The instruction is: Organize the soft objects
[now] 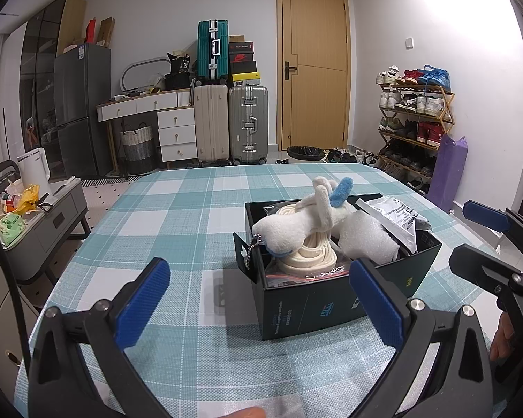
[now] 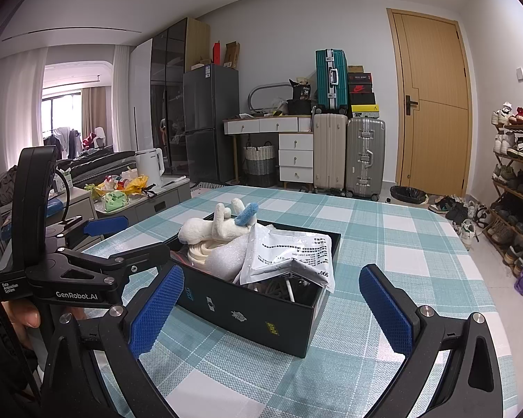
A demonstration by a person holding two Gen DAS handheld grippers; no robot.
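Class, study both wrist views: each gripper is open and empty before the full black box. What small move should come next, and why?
Probably ease the left gripper forward to the white plush toy: it lies topmost in the black box, over the coiled cream cord, and both the left and the right gripper hold nothing.

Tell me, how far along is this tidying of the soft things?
Nearly finished, it seems. The plush toy, coiled cord, foam piece and white packet already sit in the black box. Both the left hand-held gripper and the right hand-held gripper are open and empty. Nothing soft is left on the checked tablecloth.
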